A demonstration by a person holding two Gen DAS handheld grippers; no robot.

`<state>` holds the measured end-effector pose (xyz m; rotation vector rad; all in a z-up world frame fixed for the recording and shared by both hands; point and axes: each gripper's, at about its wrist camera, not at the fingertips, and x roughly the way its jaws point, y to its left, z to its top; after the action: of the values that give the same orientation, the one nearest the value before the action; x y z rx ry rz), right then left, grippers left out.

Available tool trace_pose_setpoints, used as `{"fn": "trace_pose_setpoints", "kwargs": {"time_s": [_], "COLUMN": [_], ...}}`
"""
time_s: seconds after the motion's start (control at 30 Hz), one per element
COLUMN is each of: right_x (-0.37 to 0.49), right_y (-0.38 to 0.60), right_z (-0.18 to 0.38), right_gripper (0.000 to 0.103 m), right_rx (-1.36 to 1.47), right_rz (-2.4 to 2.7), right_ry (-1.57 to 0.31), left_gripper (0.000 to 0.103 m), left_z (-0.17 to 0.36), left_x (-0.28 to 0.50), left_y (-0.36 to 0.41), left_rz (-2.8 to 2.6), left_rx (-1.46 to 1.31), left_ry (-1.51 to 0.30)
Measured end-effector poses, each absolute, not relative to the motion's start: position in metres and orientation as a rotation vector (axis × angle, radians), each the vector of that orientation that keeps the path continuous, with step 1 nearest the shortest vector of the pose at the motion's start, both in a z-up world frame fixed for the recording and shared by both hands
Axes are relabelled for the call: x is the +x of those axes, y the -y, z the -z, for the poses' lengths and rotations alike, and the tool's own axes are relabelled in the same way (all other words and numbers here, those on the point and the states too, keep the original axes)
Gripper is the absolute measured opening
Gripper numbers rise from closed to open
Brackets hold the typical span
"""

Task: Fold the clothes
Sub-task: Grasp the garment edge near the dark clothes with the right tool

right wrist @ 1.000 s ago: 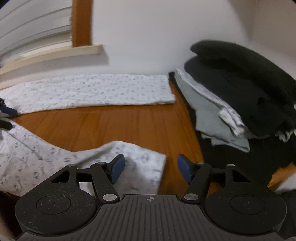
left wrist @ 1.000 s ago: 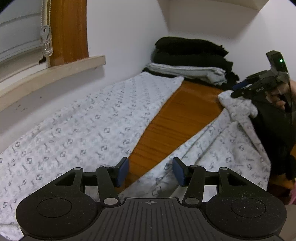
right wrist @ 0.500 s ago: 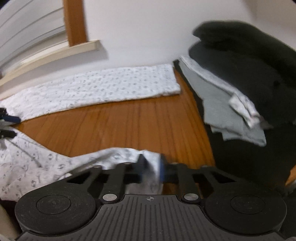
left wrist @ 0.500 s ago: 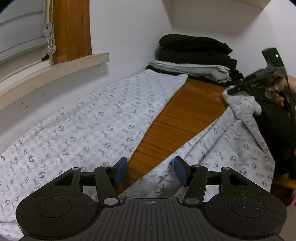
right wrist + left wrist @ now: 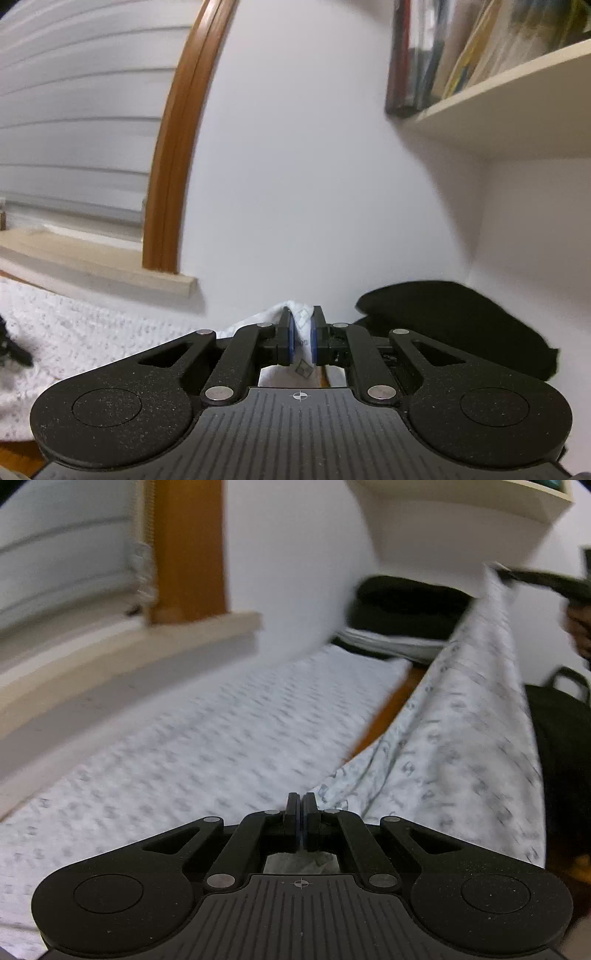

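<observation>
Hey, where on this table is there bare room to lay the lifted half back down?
Only a narrow strip of bare wood shows, bordered by the flat patterned half and the lifted half. The far end is crowded by the stack of folded clothes. Both the left gripper and right gripper grip cloth.

The left wrist view sits low, just above the white patterned garment (image 5: 207, 753), and looks along its length toward the stack of folded black clothes (image 5: 402, 602) in the far corner. The right wrist view sits higher, tilted up at the white wall (image 5: 306, 177), taking in the cream wall shelf holding books (image 5: 509, 110). Both views share the orange-brown wooden window frame (image 5: 188, 550) (image 5: 177, 147), the pale wooden window sill (image 5: 125, 653) (image 5: 96, 266), the garment (image 5: 74, 332) and the black stack (image 5: 454, 325).
</observation>
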<state>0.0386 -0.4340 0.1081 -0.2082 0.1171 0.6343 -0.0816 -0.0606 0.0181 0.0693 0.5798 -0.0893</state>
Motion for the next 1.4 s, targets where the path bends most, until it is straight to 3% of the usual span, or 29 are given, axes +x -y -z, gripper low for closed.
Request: {"fn": "trace_pose_setpoints", "kwargs": {"time_s": [0.17,0.3,0.43,0.5,0.7,0.8,0.9,0.97,1.07,1.3,1.4], "right_x": [0.02,0.022,0.03,0.034,0.084,0.103,0.114,0.117,0.114,0.051,0.048], "right_y": [0.482,0.494,0.495,0.496,0.464,0.46,0.461,0.46,0.454,0.489,0.49], "right_z": [-0.084,-0.062,-0.046,-0.038,-0.003,0.01,0.013,0.014,0.012,-0.052,-0.041], "right_gripper": [0.012,0.034,0.044,0.048,0.048,0.048,0.046,0.034,0.007,0.004,0.005], "right_rx": [-0.295,-0.328,-0.333,-0.335,-0.224,-0.143,-0.076,-0.036,-0.068,-0.17,-0.245], "right_rz": [-0.657,-0.631,-0.617,-0.61,-0.619,-0.601,-0.609,-0.638,-0.658,-0.499,-0.486], "right_ry": [-0.311,-0.446,-0.531,-0.573,-0.633,-0.66,-0.664,-0.678,-0.677,-0.277,-0.348], "left_gripper": [0.004,0.011,0.014,0.021,0.04,0.042,0.046,0.049,0.049,0.053,0.057], "left_z": [-0.016,-0.007,-0.007,-0.007,-0.01,-0.01,-0.009,-0.008,-0.005,-0.001,0.001], "left_x": [-0.077,-0.071,-0.072,-0.072,-0.084,-0.089,-0.092,-0.093,-0.093,-0.097,-0.096], "left_y": [0.054,0.055,0.055,0.055,0.054,0.051,0.048,0.047,0.047,0.05,0.053], "left_rz": [0.111,0.13,0.145,0.153,0.18,0.177,0.188,0.191,0.197,0.217,0.222], "left_rx": [0.039,0.028,0.026,0.026,0.038,0.055,0.048,0.054,0.056,0.077,0.097], "left_ry": [-0.605,-0.633,-0.634,-0.633,-0.634,-0.639,-0.646,-0.649,-0.656,-0.662,-0.67]}}
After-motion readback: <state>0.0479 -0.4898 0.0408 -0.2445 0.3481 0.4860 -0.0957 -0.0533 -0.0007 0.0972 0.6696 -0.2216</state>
